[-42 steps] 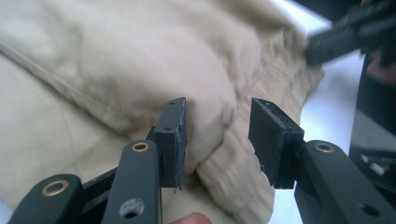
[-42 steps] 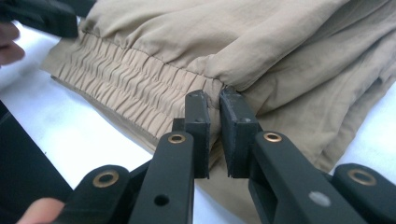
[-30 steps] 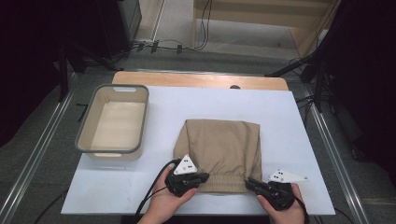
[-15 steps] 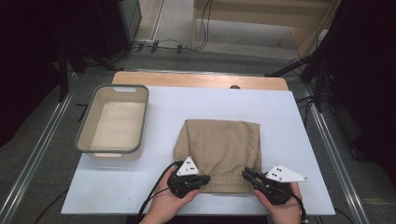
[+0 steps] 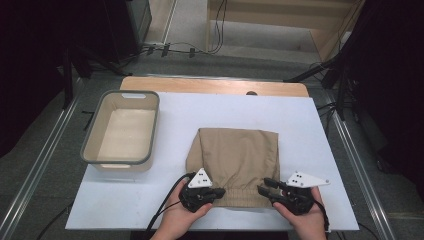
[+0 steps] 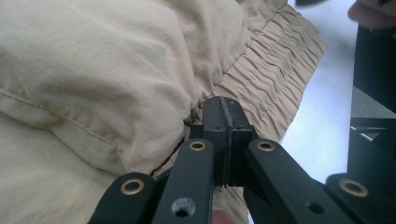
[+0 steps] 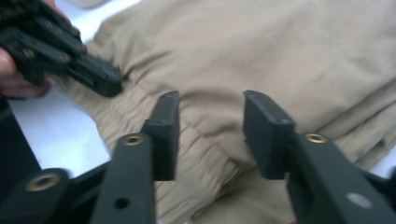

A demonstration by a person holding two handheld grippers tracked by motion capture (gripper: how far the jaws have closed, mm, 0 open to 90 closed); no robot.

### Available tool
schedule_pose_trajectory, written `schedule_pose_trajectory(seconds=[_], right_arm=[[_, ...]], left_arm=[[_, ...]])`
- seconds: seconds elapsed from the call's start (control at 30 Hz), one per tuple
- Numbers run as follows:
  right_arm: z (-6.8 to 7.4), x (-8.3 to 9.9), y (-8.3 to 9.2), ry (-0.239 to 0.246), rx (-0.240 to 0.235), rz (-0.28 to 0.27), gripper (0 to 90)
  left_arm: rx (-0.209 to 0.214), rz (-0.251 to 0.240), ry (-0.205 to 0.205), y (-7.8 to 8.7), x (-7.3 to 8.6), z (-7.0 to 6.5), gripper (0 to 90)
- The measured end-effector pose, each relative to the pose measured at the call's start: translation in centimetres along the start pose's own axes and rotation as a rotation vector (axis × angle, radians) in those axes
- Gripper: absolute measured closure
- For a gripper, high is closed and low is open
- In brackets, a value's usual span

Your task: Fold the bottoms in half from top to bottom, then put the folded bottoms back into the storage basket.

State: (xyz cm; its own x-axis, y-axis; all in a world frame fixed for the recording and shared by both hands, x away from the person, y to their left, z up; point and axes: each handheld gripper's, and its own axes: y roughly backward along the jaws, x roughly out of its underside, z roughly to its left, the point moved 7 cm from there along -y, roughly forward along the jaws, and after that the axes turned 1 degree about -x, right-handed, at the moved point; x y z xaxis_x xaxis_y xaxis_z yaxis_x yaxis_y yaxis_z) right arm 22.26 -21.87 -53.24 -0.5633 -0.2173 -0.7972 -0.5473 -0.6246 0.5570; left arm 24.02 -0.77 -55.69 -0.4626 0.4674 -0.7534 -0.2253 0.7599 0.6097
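A folded beige garment (image 5: pixel 237 155) lies on the white table (image 5: pixel 310 125), its gathered elastic waistband toward me. My left gripper (image 5: pixel 220 192) is shut on the waistband's left end; in the left gripper view the cloth (image 6: pixel 93 70) bunches into the closed jaws of that gripper (image 6: pixel 219 109). At the waistband's right end my right gripper (image 5: pixel 262 185) has just been opening its jaws. In the right gripper view this gripper (image 7: pixel 212 112) stands apart over the cloth (image 7: pixel 280 46), with its pads off the fabric. The left gripper (image 7: pixel 105 81) shows farther off in that view.
A shallow beige bin with a grey rim (image 5: pixel 120 94) stands on the table's left side. A wooden strip (image 5: pixel 215 85) runs along the far edge. Dark stands and cables lie on the floor beyond.
The right gripper's jaws have parted from nearly closed, and that hand has edged slightly in toward the waistband. The left gripper and the garment have stayed put.
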Motion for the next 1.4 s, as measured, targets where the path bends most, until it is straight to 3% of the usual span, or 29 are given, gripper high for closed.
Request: schedule_pose_trajectory(seconds=[0.1, 0.27, 0.53, 1.03, 1.17, 1.4], right_arm=[[-0.8, -1.2, 0.4, -0.004, 0.026, -0.026, 35.4], [-2.6, -3.2, 0.7, 0.000, 0.114, -0.044, 14.3], [-5.0, -5.5, -0.2, -0.009, 0.127, -0.065, 1.7], [-8.5, -8.9, -1.5, -0.007, 0.186, -0.073, 0.9], [-9.4, -9.6, -1.7, -0.021, 0.171, -0.080, 1.0], [-11.2, -10.5, -2.6, -0.029, 0.194, -0.059, 2.7]], left_arm=[[-0.003, 0.006, -0.003, 0.0, 0.0, 0.0, 89.9], [0.007, 0.008, 0.006, 0.0, 0.0, 0.0, 90.0], [0.010, 0.004, 0.007, 0.0, 0.1, 0.1, 90.0], [0.017, 0.006, 0.017, 0.0, 0.1, 0.1, 90.0], [0.018, 0.007, 0.019, 0.0, 0.1, 0.1, 90.0], [0.024, 0.004, 0.022, 0.0, 0.1, 0.1, 90.0]])
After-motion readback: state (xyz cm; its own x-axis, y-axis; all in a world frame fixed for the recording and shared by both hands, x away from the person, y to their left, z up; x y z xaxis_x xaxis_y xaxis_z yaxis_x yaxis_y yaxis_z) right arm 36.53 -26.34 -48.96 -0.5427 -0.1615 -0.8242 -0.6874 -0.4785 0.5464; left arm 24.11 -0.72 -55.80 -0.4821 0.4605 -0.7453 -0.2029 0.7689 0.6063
